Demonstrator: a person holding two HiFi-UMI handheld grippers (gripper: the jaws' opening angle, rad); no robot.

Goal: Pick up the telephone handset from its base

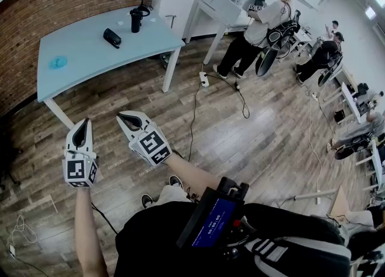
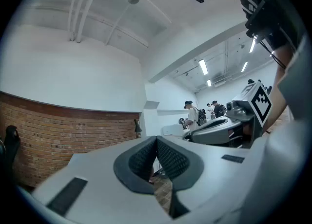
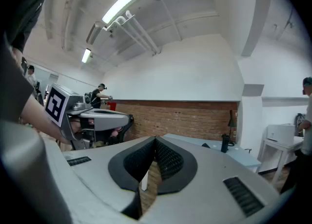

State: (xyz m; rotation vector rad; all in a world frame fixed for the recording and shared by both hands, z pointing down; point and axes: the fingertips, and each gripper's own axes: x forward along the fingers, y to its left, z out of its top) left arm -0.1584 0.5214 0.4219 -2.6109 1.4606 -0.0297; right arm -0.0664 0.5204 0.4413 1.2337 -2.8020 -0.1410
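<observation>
Approach stage: left claw [image 1: 84,125] and right claw [image 1: 124,116] pinched together, empty, far from telephone handset [image 1: 112,38] on desk [image 1: 78,62]; next, close in, open one

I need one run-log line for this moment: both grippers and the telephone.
left gripper: shut, empty | right gripper: shut, empty | telephone: on table, untouched

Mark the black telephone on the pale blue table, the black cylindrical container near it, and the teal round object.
Black telephone [image 1: 112,38]: head view, middle of its top.
Black cylindrical container [image 1: 136,21]: head view, its side wall.
Teal round object [image 1: 58,62]: head view, its centre.
</observation>
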